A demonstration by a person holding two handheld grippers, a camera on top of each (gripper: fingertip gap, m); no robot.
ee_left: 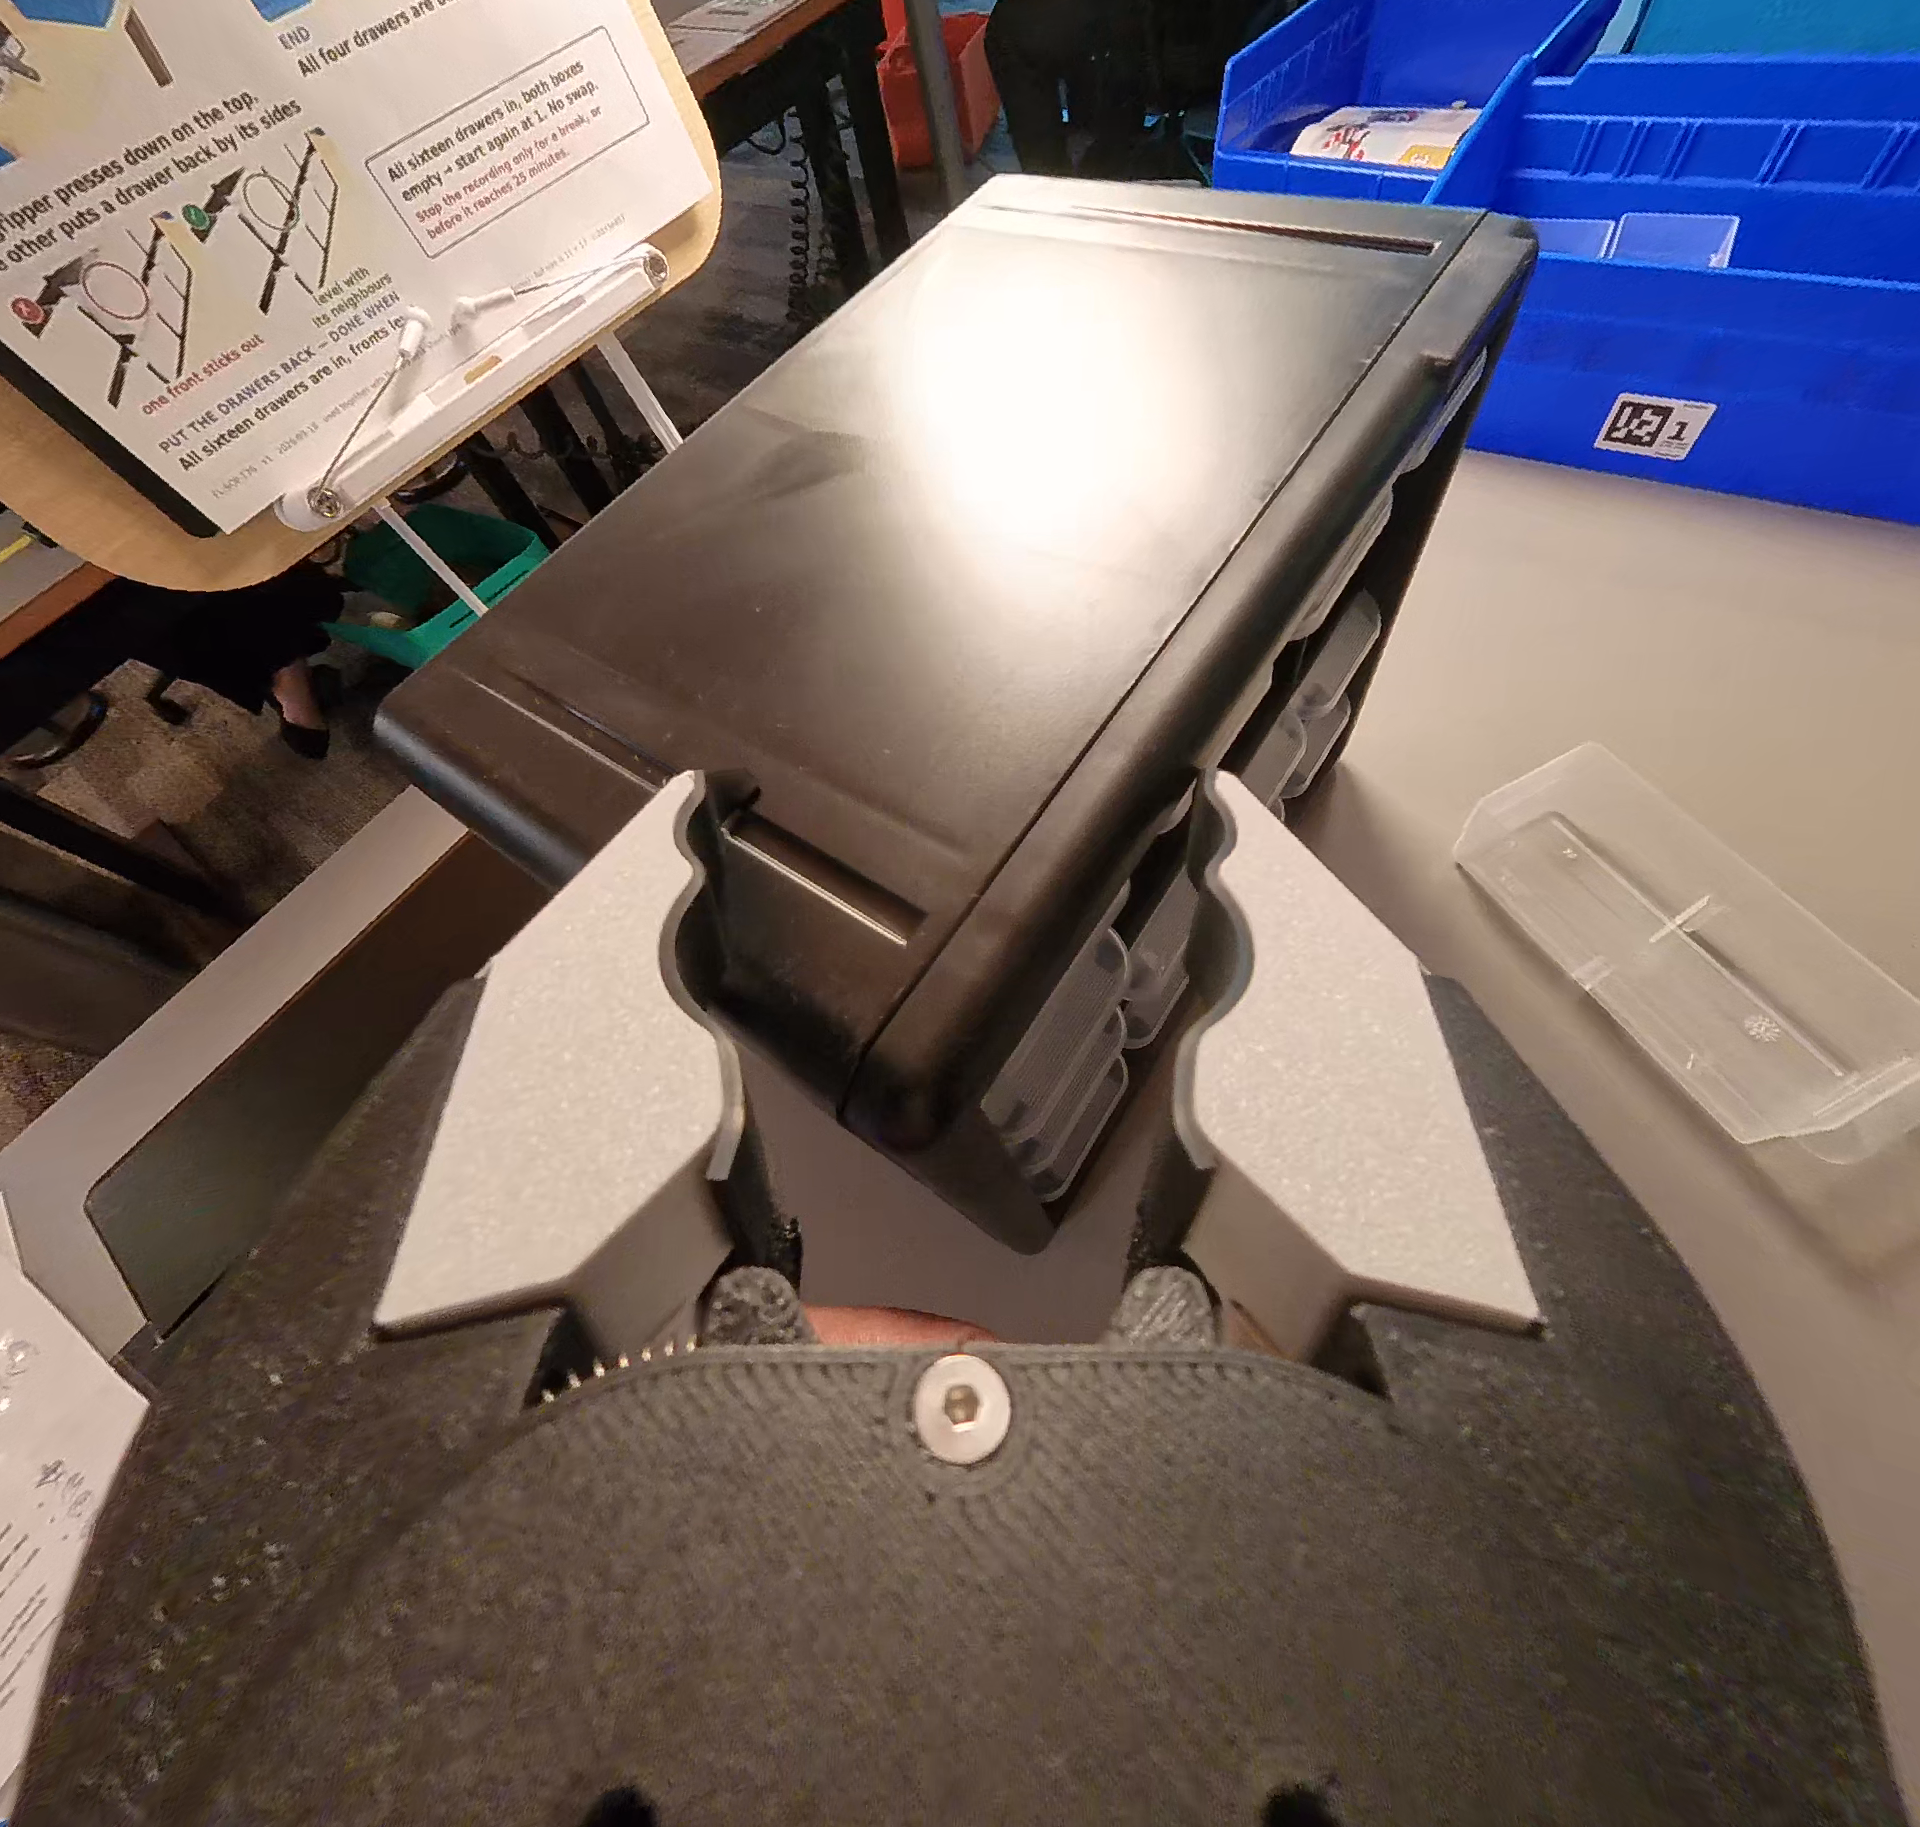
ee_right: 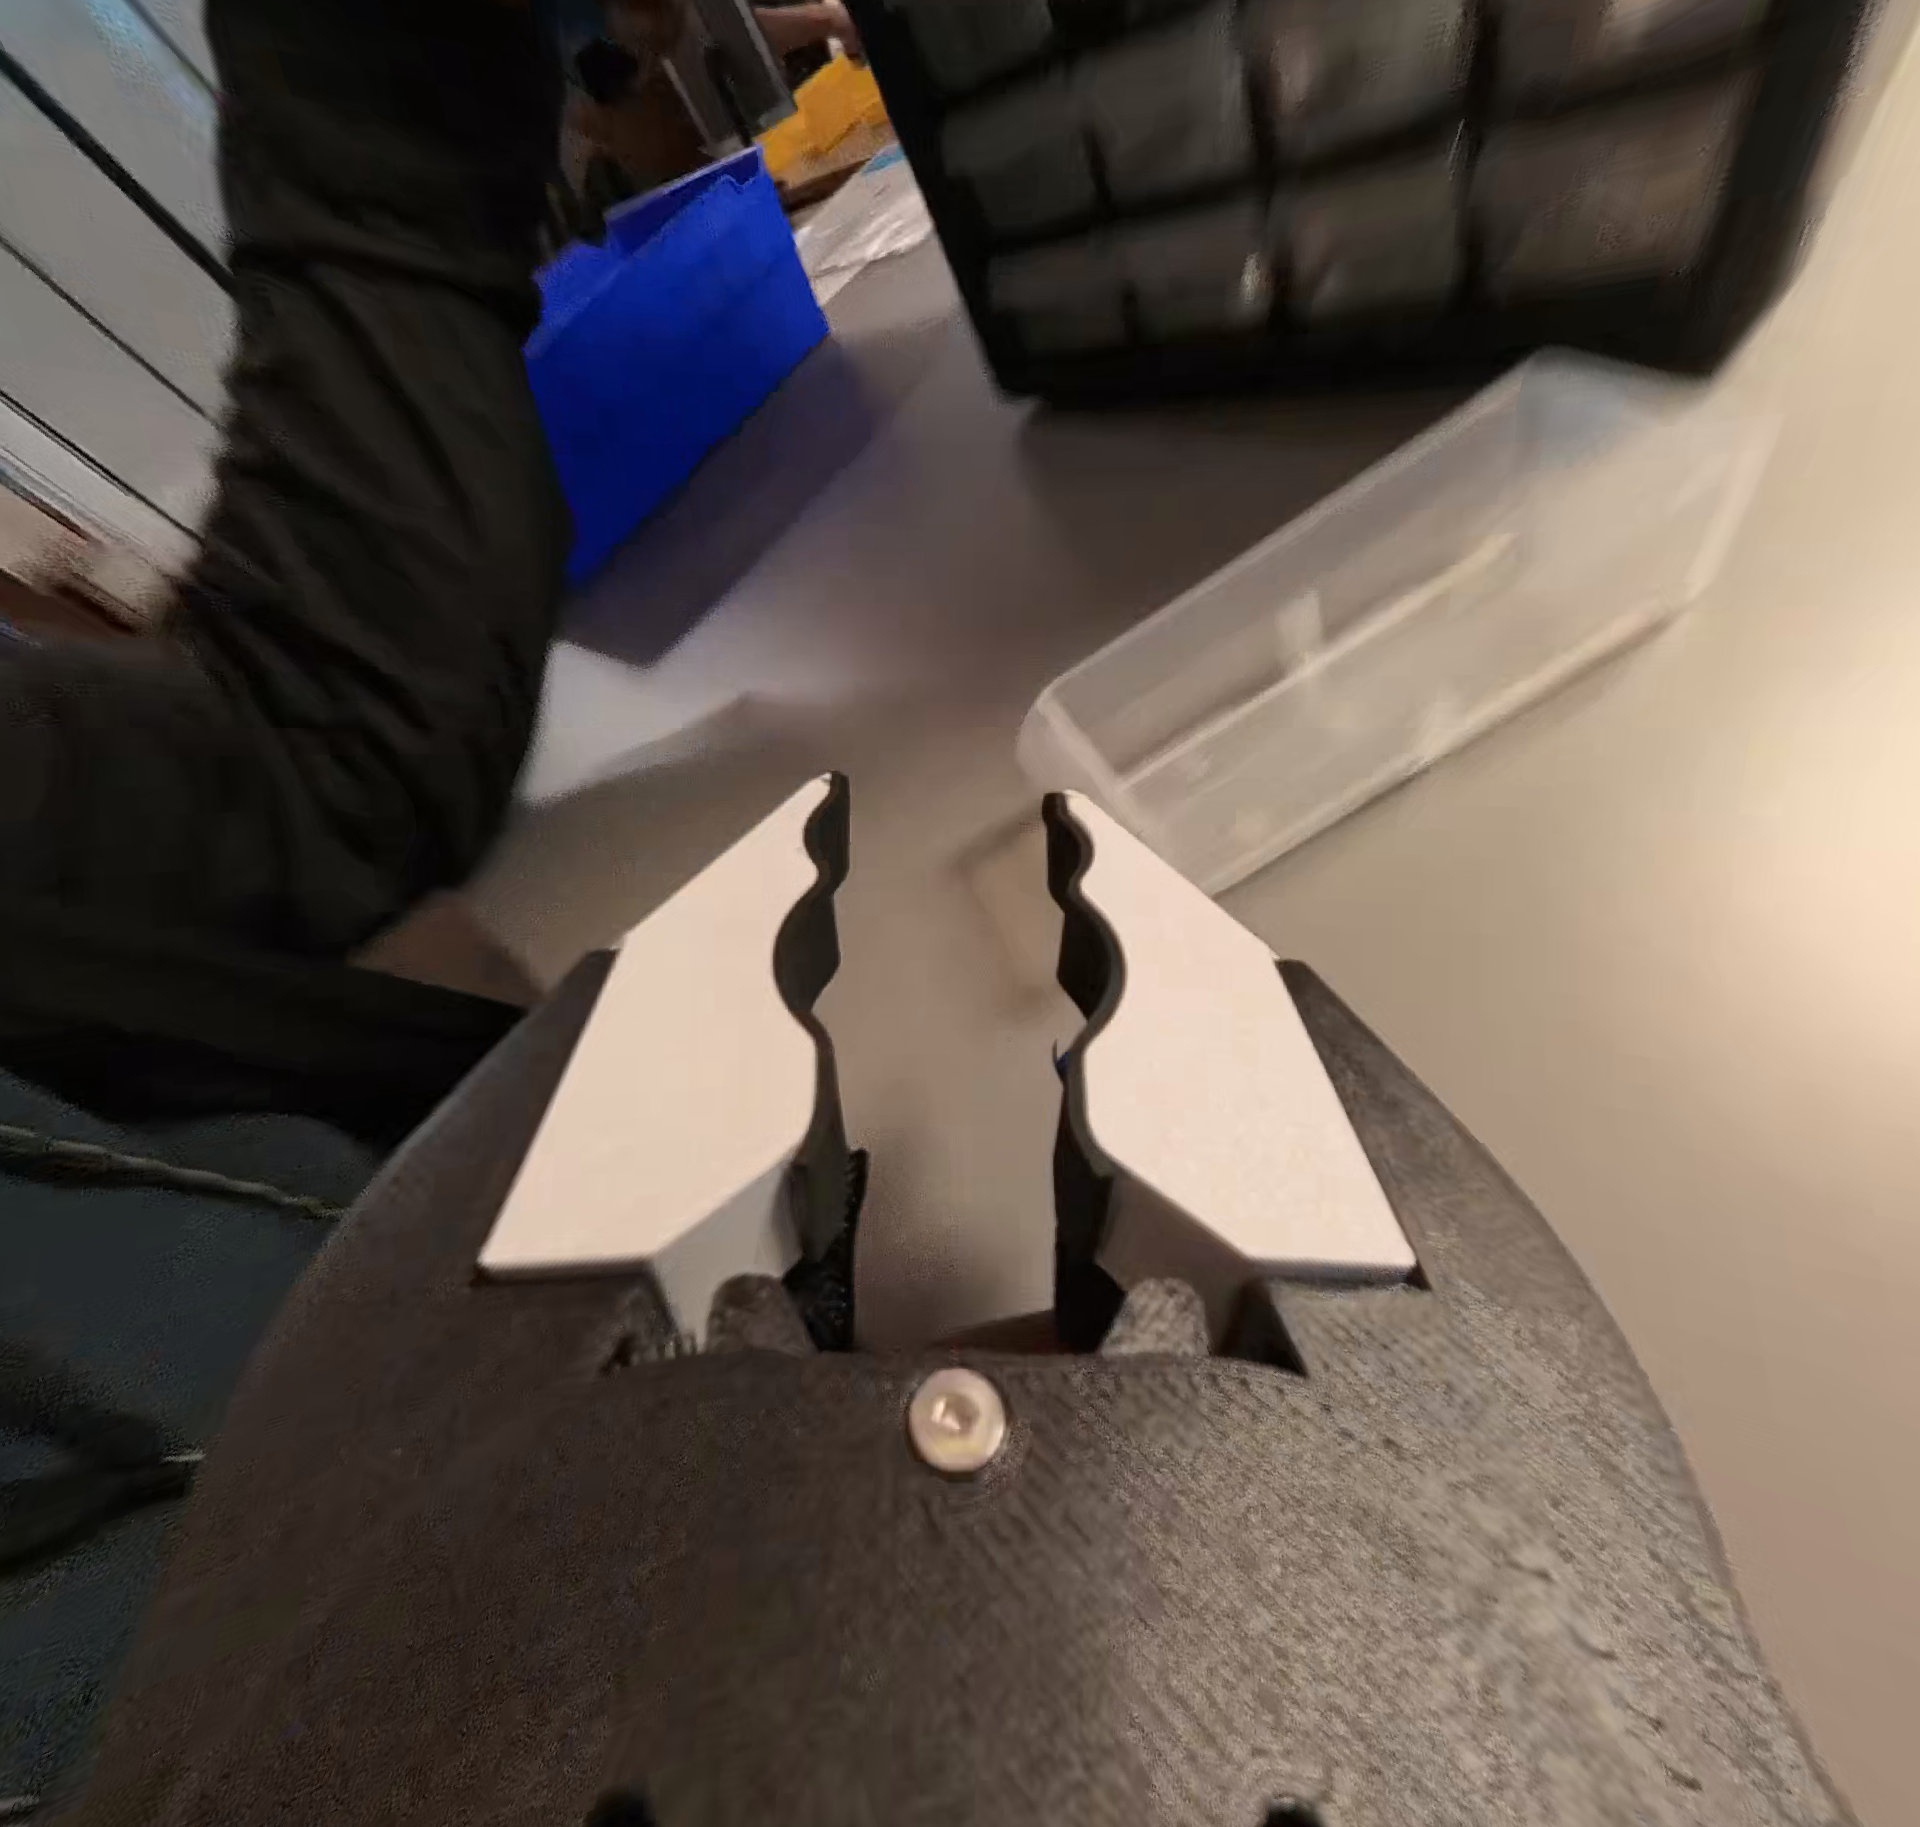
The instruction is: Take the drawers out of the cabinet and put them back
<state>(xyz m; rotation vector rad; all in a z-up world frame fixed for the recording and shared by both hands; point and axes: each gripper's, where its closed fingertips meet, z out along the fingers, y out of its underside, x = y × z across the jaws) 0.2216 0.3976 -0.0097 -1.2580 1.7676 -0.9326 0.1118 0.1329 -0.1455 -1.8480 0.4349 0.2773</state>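
The black drawer cabinet (ee_left: 987,530) stands on the grey table (ee_left: 1662,655), with clear drawer fronts showing along its right side. My left gripper (ee_left: 951,790) is wide open and straddles the near corner of the cabinet's top; whether the pads touch it I cannot tell. One clear plastic drawer (ee_left: 1683,956) lies on the table to the right of the cabinet. In the right wrist view my right gripper (ee_right: 945,790) is open and low over the table. The clear drawer (ee_right: 1382,614) lies just ahead to its right, with its near end by the right fingertip (ee_right: 1070,832). The cabinet's front (ee_right: 1351,115) is blurred beyond.
Blue bins (ee_left: 1714,323) stand behind the cabinet at the right; a blue bin (ee_right: 665,343) also shows in the right wrist view. An instruction sheet on a wooden stand (ee_left: 312,167) is at the left. A person's dark sleeve (ee_right: 343,427) is at the left of the right wrist view.
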